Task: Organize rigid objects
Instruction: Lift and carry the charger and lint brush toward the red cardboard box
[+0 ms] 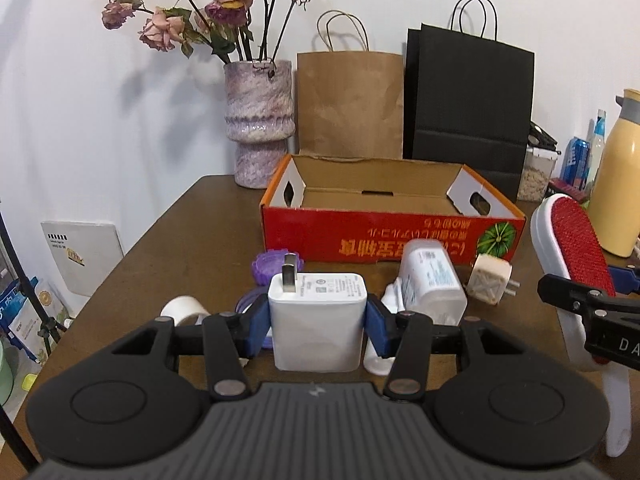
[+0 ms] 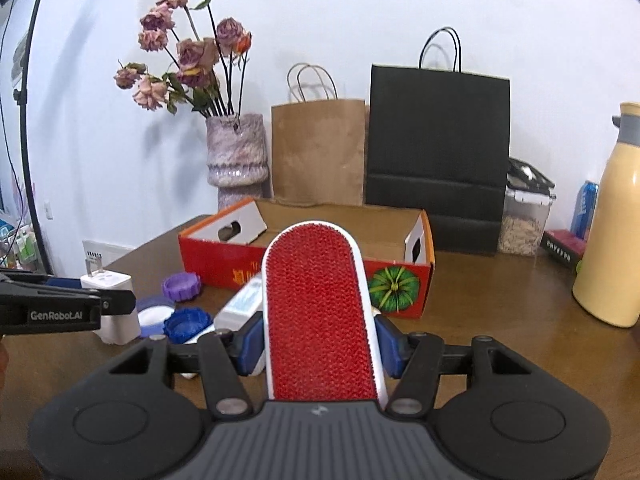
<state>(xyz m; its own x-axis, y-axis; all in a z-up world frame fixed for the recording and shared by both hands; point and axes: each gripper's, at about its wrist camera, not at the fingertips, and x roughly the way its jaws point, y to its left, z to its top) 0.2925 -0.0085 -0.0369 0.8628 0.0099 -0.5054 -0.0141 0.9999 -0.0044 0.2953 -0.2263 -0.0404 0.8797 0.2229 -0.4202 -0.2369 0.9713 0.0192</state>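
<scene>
My left gripper [image 1: 317, 326] is shut on a white charger block [image 1: 318, 320] with its prongs pointing up, held in front of the open red cardboard box [image 1: 392, 236]. My right gripper [image 2: 320, 340] is shut on a white lint brush with a red pad [image 2: 318, 312], tilted up toward the box [image 2: 304, 264]. The brush also shows at the right of the left wrist view [image 1: 576, 256]. The charger and left gripper show at the left of the right wrist view [image 2: 114, 304].
On the table lie a purple cap [image 1: 276, 266], a white adapter [image 1: 434, 282], a cream plug [image 1: 492, 278], a tape roll [image 1: 182, 308] and a blue cap [image 2: 188, 324]. A vase [image 1: 260, 120], paper bags [image 1: 468, 104] and a yellow flask [image 2: 612, 224] stand behind.
</scene>
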